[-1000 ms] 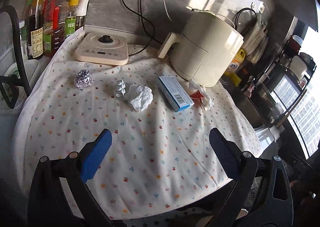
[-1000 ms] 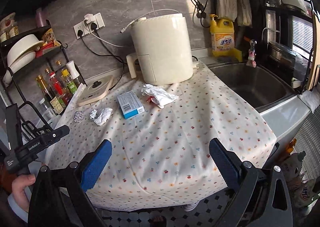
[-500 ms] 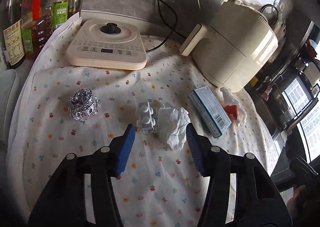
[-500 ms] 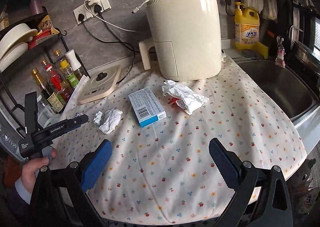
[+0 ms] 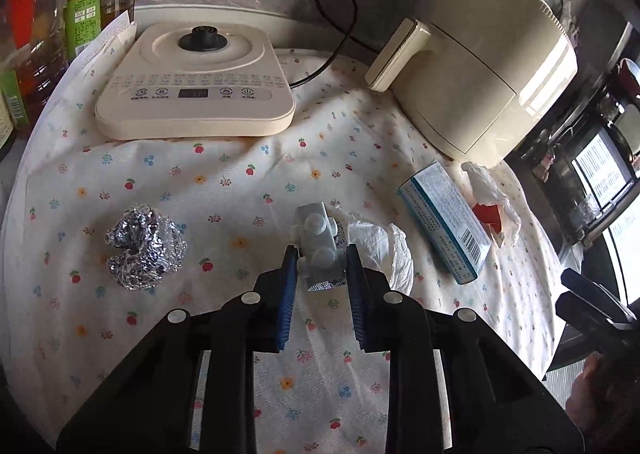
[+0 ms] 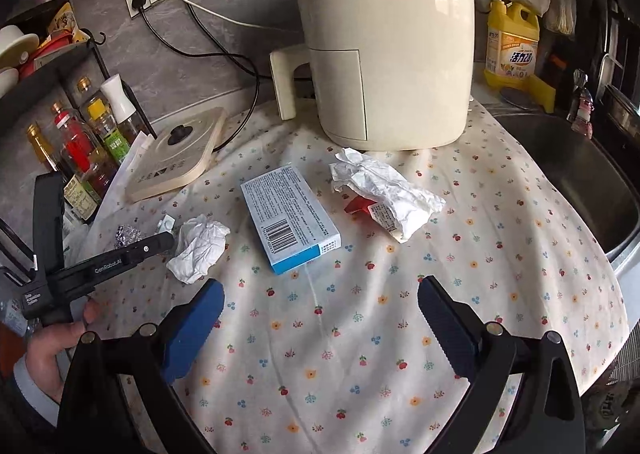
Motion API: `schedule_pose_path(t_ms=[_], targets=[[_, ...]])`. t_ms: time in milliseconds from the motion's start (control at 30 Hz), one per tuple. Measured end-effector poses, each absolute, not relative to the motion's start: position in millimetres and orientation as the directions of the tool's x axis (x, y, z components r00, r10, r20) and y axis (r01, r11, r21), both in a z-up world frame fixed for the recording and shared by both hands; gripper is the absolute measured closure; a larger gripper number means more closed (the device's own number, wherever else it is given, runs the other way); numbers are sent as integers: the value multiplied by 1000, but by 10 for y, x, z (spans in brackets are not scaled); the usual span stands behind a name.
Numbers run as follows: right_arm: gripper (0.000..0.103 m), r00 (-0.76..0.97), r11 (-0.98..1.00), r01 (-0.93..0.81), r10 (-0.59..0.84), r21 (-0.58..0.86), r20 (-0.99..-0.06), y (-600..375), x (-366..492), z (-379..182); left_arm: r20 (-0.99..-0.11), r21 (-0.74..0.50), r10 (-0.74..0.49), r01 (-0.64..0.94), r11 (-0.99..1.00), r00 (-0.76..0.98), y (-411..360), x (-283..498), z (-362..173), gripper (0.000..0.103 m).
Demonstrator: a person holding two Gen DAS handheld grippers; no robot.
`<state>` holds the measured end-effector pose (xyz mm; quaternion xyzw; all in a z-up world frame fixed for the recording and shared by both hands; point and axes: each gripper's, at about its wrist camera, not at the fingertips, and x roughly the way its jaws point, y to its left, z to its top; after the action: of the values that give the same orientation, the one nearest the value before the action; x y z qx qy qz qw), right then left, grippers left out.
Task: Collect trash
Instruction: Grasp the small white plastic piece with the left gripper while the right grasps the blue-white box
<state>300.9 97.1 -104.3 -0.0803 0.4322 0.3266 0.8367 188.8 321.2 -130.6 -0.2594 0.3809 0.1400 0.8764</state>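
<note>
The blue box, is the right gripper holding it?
No, the right gripper is wide open above the tablecloth, and the blue box lies untouched beyond its fingertips.

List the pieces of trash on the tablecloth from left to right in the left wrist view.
Foil ball → blister pack in the left claw → crumpled tissue → blue-and-white box → crumpled wrapper with red packet.
</note>
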Motion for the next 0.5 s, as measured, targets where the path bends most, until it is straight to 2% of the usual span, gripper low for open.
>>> schedule_pose_path(t_ms=[167,500], targets=[[8,380,744,-657,465,121,-800,1296,3132,-1211,-728,-307,109,-463,832,677,3260,1760,-1124,79],[8,395,692,-722,427,12,-813,1754,3408,-1442,-728,-293,151,-503,813,669,3327,1550,-1025,79]])
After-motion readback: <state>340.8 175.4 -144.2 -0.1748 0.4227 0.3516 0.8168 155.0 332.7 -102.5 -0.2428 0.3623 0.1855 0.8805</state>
